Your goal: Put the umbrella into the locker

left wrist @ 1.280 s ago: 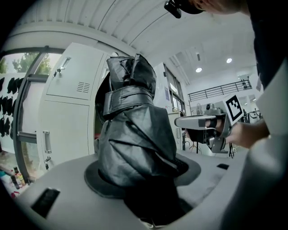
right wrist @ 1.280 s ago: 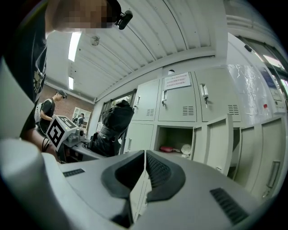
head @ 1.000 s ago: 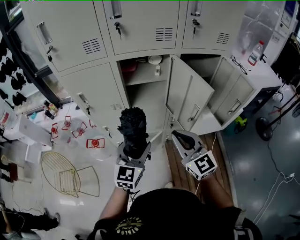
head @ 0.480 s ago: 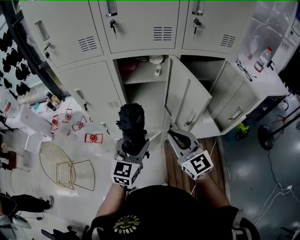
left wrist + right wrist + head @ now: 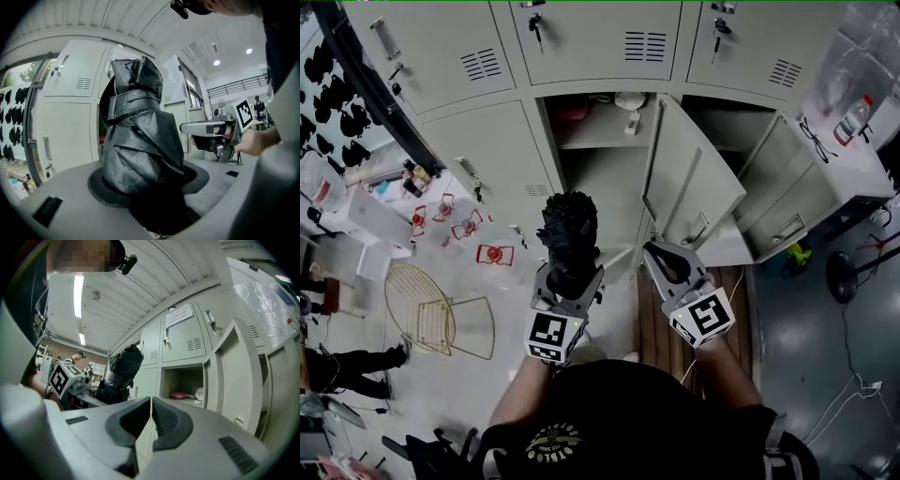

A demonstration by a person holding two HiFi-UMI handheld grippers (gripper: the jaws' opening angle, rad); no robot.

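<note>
A folded black umbrella [image 5: 570,234] stands upright in my left gripper [image 5: 569,272], whose jaws are shut on its lower part. In the left gripper view the umbrella [image 5: 140,140] fills the middle, its strap wrapped around it. My right gripper [image 5: 661,255] is beside it on the right, shut and empty; its pads [image 5: 161,416] meet. Ahead is the open locker [image 5: 600,178] with its door [image 5: 689,183] swung out to the right. Its upper shelf holds a pink thing [image 5: 574,112] and white items [image 5: 630,100]. The right gripper view shows the umbrella [image 5: 122,369] to the left of the locker opening [image 5: 183,383].
A second locker [image 5: 731,131] stands open further right, its door [image 5: 787,187] swung out. A bottle [image 5: 855,117] and glasses [image 5: 814,139] lie on a white top at right. A gold wire frame [image 5: 422,314] and red-white items [image 5: 492,253] are on the floor at left.
Both grippers have edged slightly towards the lockers, the umbrella still gripped in the left. The head view has shifted a little, and the jaws have not changed.
</note>
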